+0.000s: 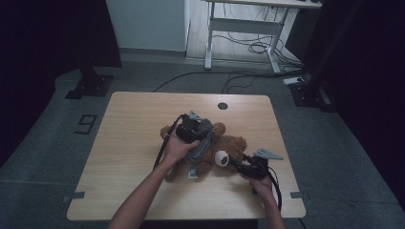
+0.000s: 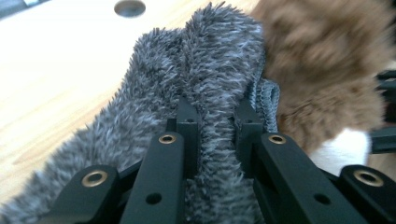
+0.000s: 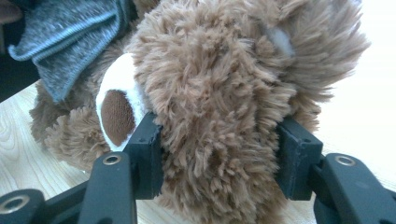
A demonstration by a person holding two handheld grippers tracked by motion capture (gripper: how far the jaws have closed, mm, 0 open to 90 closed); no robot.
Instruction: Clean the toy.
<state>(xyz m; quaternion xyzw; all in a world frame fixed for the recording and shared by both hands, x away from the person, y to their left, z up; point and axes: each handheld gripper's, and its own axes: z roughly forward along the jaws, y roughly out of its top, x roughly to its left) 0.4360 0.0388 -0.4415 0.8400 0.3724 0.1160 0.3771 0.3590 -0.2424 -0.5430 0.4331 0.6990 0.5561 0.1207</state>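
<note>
A brown teddy bear lies on the wooden table, with a grey fuzzy garment over its body. My left gripper is over the bear, its jaws shut on a fold of the grey garment. My right gripper is at the bear's head, its jaws pressed into both sides of the brown head, beside the white muzzle. The grey garment hangs at the upper left of the right gripper view.
A round cable hole is near the table's far edge. Beyond the table stand a white desk frame with cables on the floor and a dark stand base at the left.
</note>
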